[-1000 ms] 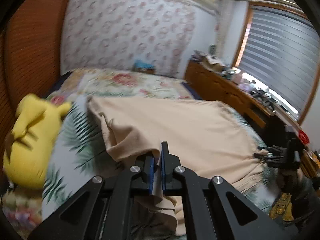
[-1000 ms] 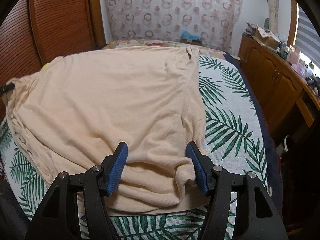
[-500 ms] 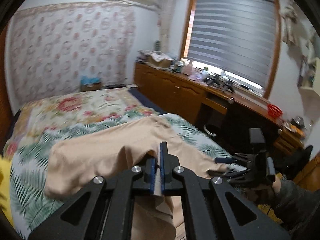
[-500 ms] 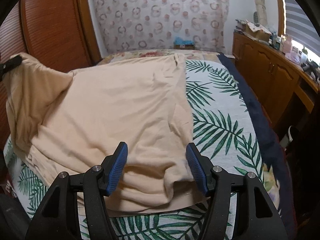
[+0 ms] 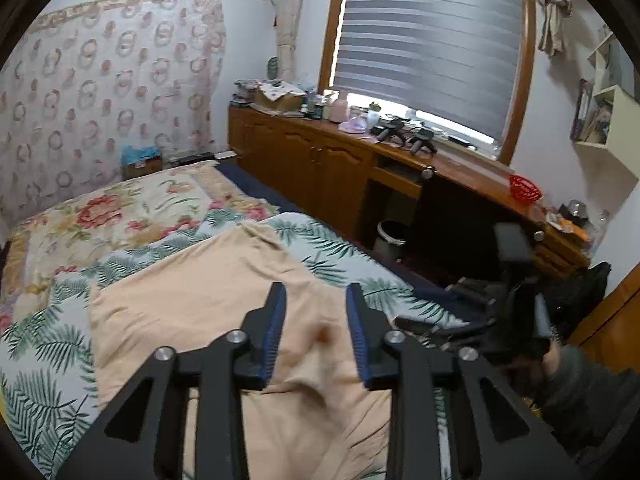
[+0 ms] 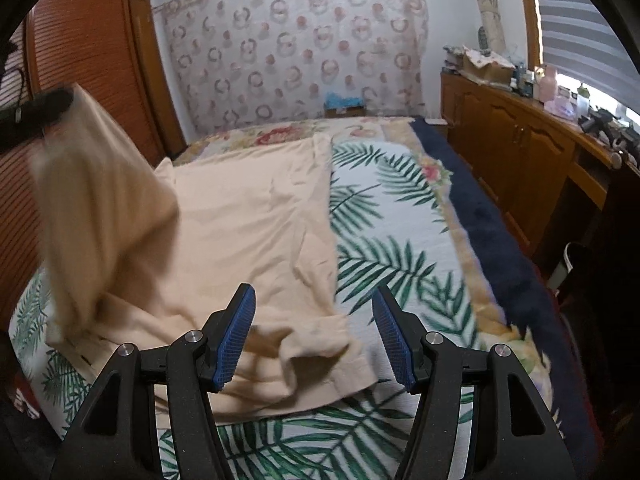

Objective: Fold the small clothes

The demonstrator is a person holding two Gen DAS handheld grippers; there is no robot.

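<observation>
A peach garment lies on the palm-leaf bedspread. My left gripper is open just above it, jaws apart and empty; a brown stain on the cloth shows between them. In the right wrist view the garment is spread on the bed, and its left part is lifted in a blurred flap up toward the left gripper at the upper left. My right gripper is open and empty over the garment's rumpled near corner. It also shows in the left wrist view.
A floral quilt covers the bed's far end. A wooden cabinet and cluttered desk run along the right under the window blinds. A bin stands beside the desk. A wooden wardrobe stands at the left.
My left gripper has swung right across the garment, carrying its left part over, and has opened, letting go of the cloth. My right gripper has stayed open near the corner.
</observation>
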